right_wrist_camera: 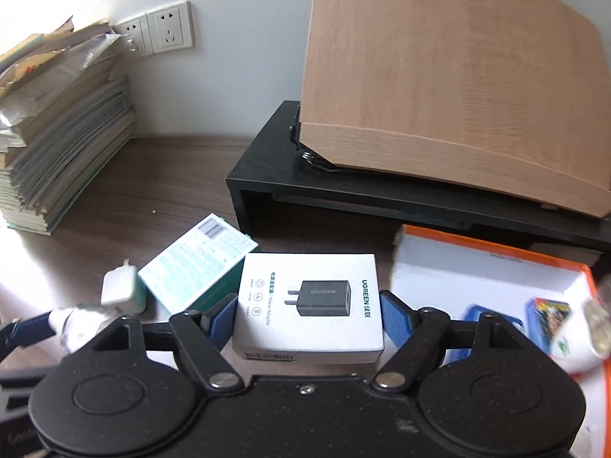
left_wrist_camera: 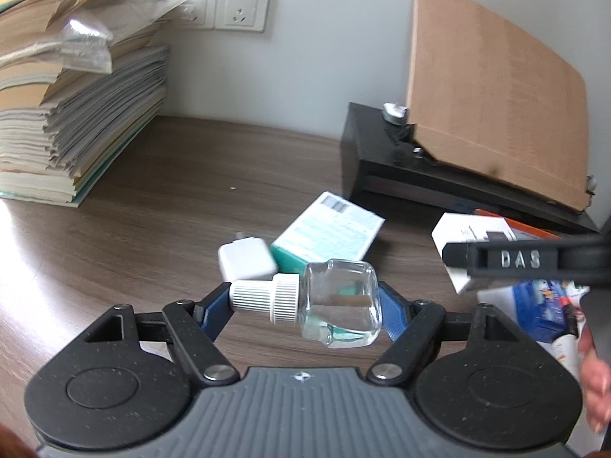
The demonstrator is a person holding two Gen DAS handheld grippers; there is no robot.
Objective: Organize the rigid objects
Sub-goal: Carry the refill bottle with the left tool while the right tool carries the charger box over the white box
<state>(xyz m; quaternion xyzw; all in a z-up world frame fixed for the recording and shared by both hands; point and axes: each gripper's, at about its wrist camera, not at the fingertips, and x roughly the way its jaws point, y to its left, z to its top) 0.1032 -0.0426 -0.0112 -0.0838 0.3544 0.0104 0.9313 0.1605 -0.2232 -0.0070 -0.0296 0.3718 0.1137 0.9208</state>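
A clear glass bottle [left_wrist_camera: 340, 305] with a white ribbed cap lies sideways between the blue pads of my left gripper [left_wrist_camera: 305, 297], which is shut on it, cap at the left pad and base at the right pad. It hangs above the wooden desk [left_wrist_camera: 172, 198]. In the right wrist view the bottle [right_wrist_camera: 80, 324] shows blurred at the lower left. My right gripper [right_wrist_camera: 309, 309] stands wide, with a white power-adapter box [right_wrist_camera: 305, 278] between its pads, which sit close beside the box's sides. One finger of the right gripper [left_wrist_camera: 515, 259] crosses the left wrist view in front of that box [left_wrist_camera: 466, 233].
A teal box [left_wrist_camera: 328, 233] and a white charger [left_wrist_camera: 246, 259] lie mid-desk. An orange-rimmed tray [right_wrist_camera: 496, 248] with small packets sits at the right. Behind it a black riser [right_wrist_camera: 343, 191] carries a leaning wooden board [right_wrist_camera: 458, 95]. A paper stack [left_wrist_camera: 76, 114] fills the left. A hand [left_wrist_camera: 595, 381] shows at the right edge.
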